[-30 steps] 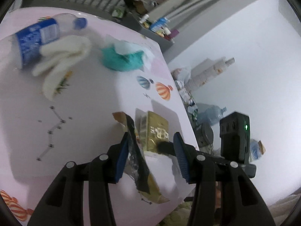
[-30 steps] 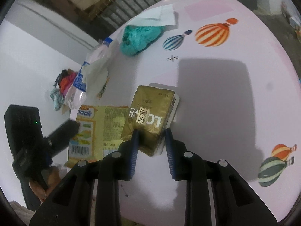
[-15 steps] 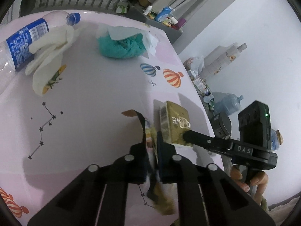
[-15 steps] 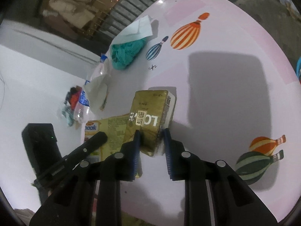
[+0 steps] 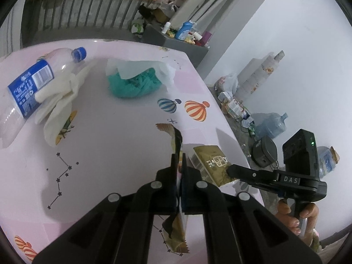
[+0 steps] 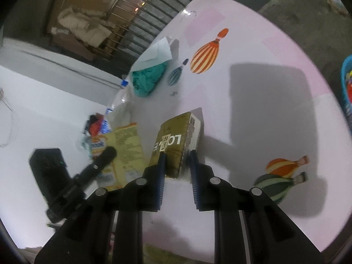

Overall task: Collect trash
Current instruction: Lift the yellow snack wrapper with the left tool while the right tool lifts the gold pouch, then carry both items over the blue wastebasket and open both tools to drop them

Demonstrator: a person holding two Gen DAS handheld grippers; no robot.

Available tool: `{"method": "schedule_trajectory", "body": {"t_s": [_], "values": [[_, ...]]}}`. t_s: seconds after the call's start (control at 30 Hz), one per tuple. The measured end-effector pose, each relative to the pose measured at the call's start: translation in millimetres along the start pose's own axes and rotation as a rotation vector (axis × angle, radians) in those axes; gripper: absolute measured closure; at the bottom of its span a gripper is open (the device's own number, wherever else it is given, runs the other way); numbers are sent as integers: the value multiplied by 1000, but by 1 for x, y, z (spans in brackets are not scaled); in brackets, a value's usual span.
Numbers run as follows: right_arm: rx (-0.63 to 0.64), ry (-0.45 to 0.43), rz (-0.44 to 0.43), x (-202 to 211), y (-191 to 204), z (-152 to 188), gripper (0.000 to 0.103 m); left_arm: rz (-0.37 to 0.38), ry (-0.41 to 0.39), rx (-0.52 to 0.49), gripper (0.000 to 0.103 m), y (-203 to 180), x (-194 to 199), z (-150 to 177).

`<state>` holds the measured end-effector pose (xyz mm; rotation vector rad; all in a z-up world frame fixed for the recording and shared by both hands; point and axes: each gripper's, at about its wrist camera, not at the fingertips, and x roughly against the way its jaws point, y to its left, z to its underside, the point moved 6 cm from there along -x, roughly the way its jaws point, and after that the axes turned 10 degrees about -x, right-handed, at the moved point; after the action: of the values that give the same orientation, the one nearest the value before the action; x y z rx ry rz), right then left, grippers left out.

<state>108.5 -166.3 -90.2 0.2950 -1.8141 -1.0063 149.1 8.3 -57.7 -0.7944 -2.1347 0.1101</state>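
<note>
On the pink table [image 5: 110, 136], the gold carton [image 6: 176, 140] runs lengthwise away from the right gripper [image 6: 177, 162], whose closing jaws clamp its near end. The left gripper [image 5: 180, 165], angled downward, pinches a yellow wrapper [image 5: 177, 237] edge-on, its length running along the fingers.

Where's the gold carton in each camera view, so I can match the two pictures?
Left wrist: gold carton at lower centre-right, just right of the left gripper, pinched by the right gripper.
Right wrist: carton at centre, between the right gripper's pads.
Shared landmark: teal cloth under white paper.
</note>
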Motion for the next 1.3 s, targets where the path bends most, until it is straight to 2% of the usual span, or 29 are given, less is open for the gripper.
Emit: {"method": "schedule_trajectory", "body": {"t_s": [0.07,0.13,0.2,0.23,0.4,0.8,0.9,1.1,1.3], "values": [[44,6,62,-1,1,2,80,3,3,-8,101,-3,-2,-1],[56,5,82,1,-1,3,78,5,3,-16,101,-5,-4,-1],[78,-15,103,5,2,4,65,-3,1,-26,101,-6,-4,-1],[88,-32,105,8,4,3,54,-11,-1,-31,101,-6,-5,-1],[185,-58,160,-3,20,6,40,-33,-10,-27,101,0,-2,-2],[340,-75,386,-43,26,12,38,-65,-28,-31,101,12,3,-3],[378,-86,429,-44,26,14,49,-69,-28,-32,101,11,5,-2],[318,-95,370,-34,21,11,53,-77,-42,-62,101,1,11,-6],[225,-139,249,-5,18,6,53,-71,-59,-122,101,-21,18,-15]]}}
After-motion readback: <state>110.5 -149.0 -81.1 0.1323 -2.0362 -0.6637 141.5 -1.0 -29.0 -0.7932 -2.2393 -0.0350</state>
